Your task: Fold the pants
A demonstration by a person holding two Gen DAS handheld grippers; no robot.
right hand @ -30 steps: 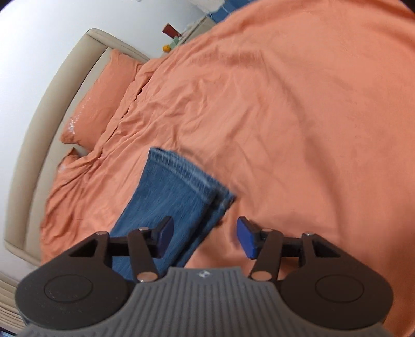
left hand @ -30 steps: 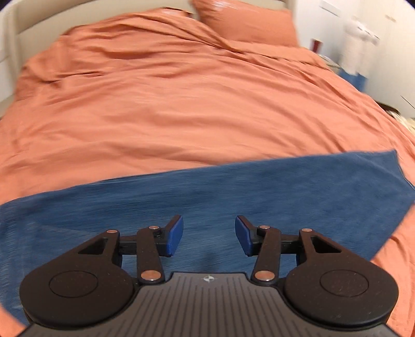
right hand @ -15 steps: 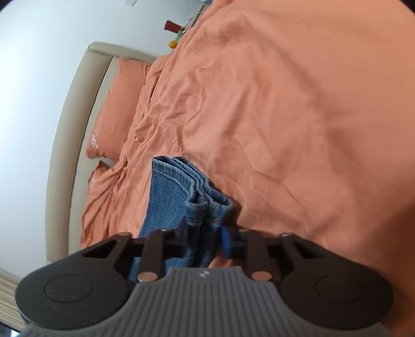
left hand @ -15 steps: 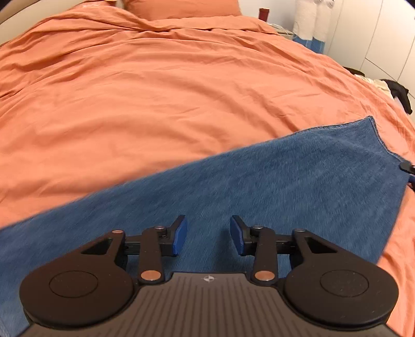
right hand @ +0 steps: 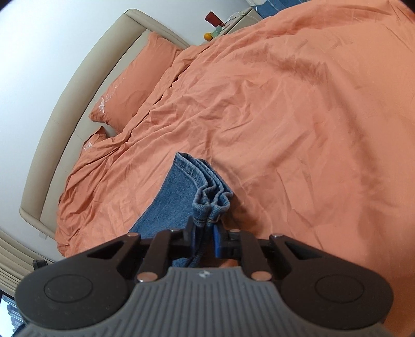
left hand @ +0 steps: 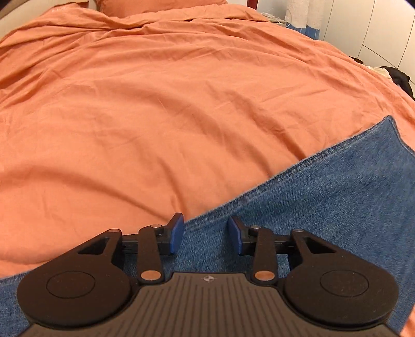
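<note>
On the bed, seen from the left wrist, blue jeans (left hand: 324, 207) lie flat over an orange duvet (left hand: 168, 103), filling the lower right of the view and running under the tool to the lower left edge. Their stitched side seam slants from the right edge down toward the left gripper (left hand: 206, 234). That gripper hangs over the denim near this seam with its blue pads (left hand: 176, 233) partly apart; nothing is pinched between them, and the fabric below shows through the gap. Whether the tips touch the cloth cannot be told. An orange pillow (left hand: 160, 4) sits at the top edge, with white cupboards (left hand: 376, 31) at the upper right and some dark clothing (left hand: 399, 77) beside the bed.

From the right wrist, the jeans (right hand: 176, 197) show as a narrow folded strip reaching away from the tool across the duvet (right hand: 285, 129). The stacked leg hems are bunched and lifted just ahead of the right gripper (right hand: 205, 230), whose jaws are closing, nearly together, with the hems clamped between the pads. Two pillows (right hand: 135, 85) lie against a beige headboard (right hand: 77, 90) at the upper left. Beyond them stands a nightstand (right hand: 238, 15) with a red container (right hand: 211, 18) and an orange fruit (right hand: 207, 36). A curtain (right hand: 10, 256) shows at the lower left edge.
</note>
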